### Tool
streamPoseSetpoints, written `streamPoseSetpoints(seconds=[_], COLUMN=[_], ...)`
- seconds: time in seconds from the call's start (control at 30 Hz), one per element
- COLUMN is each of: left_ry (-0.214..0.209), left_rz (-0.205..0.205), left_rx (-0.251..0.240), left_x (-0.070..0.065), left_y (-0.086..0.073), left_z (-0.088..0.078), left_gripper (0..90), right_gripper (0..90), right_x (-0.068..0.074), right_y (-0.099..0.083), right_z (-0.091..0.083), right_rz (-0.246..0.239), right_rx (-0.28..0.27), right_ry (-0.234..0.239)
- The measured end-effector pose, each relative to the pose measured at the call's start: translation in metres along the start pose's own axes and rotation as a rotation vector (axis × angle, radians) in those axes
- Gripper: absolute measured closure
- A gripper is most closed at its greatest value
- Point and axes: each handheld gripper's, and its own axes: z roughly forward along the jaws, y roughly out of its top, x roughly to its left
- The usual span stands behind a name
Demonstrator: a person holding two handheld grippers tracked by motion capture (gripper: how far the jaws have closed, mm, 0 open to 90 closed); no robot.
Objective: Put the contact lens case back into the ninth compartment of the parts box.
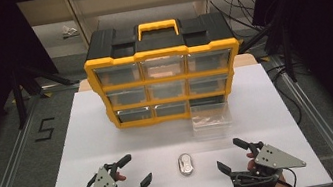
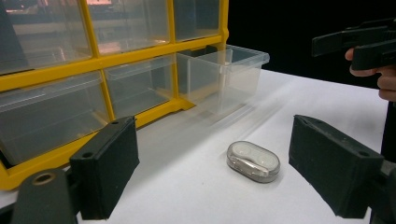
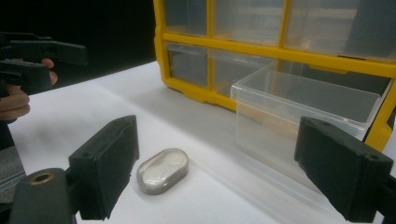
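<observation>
A small oval clear case (image 1: 185,165) lies on the white table (image 1: 85,136) near its front edge, between my two grippers. My left gripper (image 1: 135,170) rests to its left, open and holding nothing. My right gripper (image 1: 232,153) rests to its right, also open and holding nothing. The left gripper view has the case (image 2: 253,161) lying ahead between the jaws, closer to the right one. In the right gripper view the case (image 3: 163,171) sits just inside the left jaw. A clear drawer (image 1: 211,117) is pulled out of the yellow and black drawer cabinet (image 1: 163,71) at its bottom right.
The cabinet stands at the middle back of the table, with clear drawers in three rows and a yellow handle on top. Black stands and cables surround the table on the floor. The pulled-out drawer (image 3: 299,112) looks empty.
</observation>
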Motion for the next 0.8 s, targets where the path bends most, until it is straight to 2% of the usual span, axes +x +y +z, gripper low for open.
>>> streamPoseSetpoints(seconds=[0.7,0.8], left_ry=[0.004,0.005], left_rz=[-0.013,-0.013], left_rx=[-0.011,-0.011], left_x=[-0.0001,-0.0001], left_y=[0.0005,0.0004], left_z=[-0.0007,-0.0005], left_gripper=[15.5,15.6], right_gripper=[15.0,15.2], right_x=[0.0003,-0.0015], right_y=[0.0011,0.0029], right_z=[0.0030,0.0019], right_rz=[-0.005,0.016], right_rx=[0.035,0.028], right_ry=[0.014,0.018])
